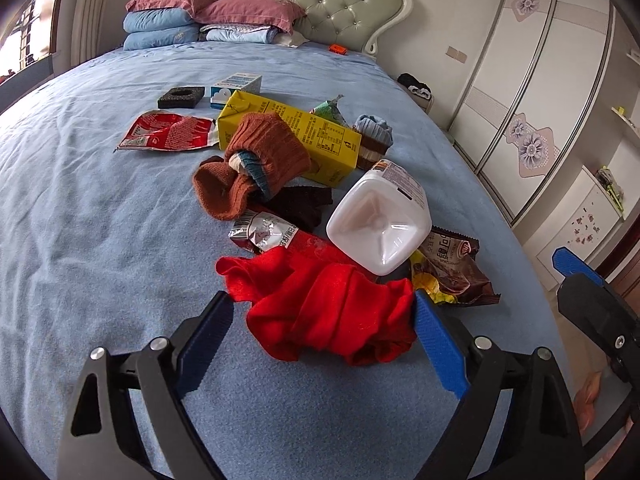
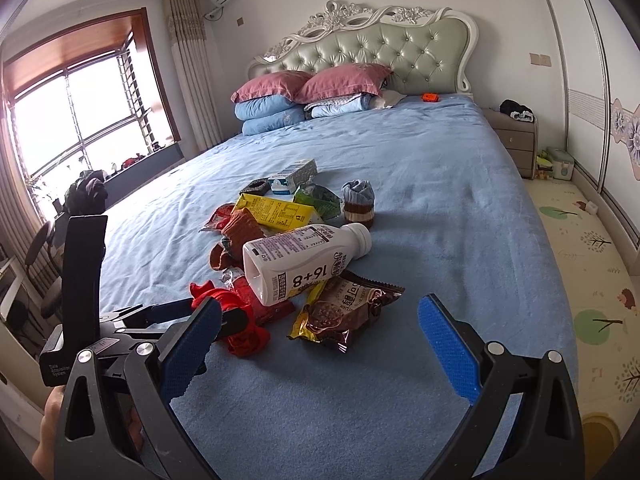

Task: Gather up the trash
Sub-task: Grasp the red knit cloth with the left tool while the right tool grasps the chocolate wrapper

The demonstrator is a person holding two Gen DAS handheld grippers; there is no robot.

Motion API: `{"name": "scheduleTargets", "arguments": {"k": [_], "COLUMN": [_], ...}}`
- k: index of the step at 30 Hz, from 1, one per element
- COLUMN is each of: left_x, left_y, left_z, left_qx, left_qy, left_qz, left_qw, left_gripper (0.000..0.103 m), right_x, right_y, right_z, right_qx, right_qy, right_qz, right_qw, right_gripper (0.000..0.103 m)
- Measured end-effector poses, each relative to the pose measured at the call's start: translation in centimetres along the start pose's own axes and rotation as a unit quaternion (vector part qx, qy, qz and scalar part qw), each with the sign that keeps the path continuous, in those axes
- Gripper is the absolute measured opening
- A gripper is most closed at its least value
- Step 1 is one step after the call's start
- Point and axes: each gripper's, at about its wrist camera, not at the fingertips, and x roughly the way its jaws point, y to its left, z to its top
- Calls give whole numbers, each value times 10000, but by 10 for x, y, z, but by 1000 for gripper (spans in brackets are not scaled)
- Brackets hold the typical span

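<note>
Blue bed (image 1: 100, 220) strewn with trash and socks.
Both claws gape empty: left claw (image 1: 322, 312) straddles a red sock (image 1: 328, 312); right claw (image 2: 320, 320) faces the brown wrapper (image 2: 344, 312) just ahead, the nearer trash.

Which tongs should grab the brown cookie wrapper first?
Probably the right tongs: open, with the brown cookie wrapper just ahead. The left tongs straddle the red cloth, which isn't trash.
</note>
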Motion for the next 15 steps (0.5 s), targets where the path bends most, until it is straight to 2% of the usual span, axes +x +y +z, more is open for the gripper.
{"name": "scheduleTargets", "arguments": {"k": [1, 7, 12, 15], "left_x": [2, -3, -12, -19], "left_y": [0, 2, 9, 12], "left_z": [-1, -5, -9, -12], "left_qx": [3, -23, -104, -120], "left_qy": [59, 87, 93, 80], "left_qz": [-36, -152, -515, -690], "left_qw": [10000, 9998, 9986, 9975], "left_gripper": [71, 58, 54, 54], "right_x": [1, 10, 24, 39], "right_y": [0, -2, -3, -11], "right_z": [0, -5, -9, -9], "right_qx": [7, 28, 49, 337], "right_qy": [28, 259, 601, 963], "right_qz": [10, -39, -153, -6], "right_qw": [10000, 9997, 9981, 9948], "right_gripper": [95, 95, 94, 83]}}
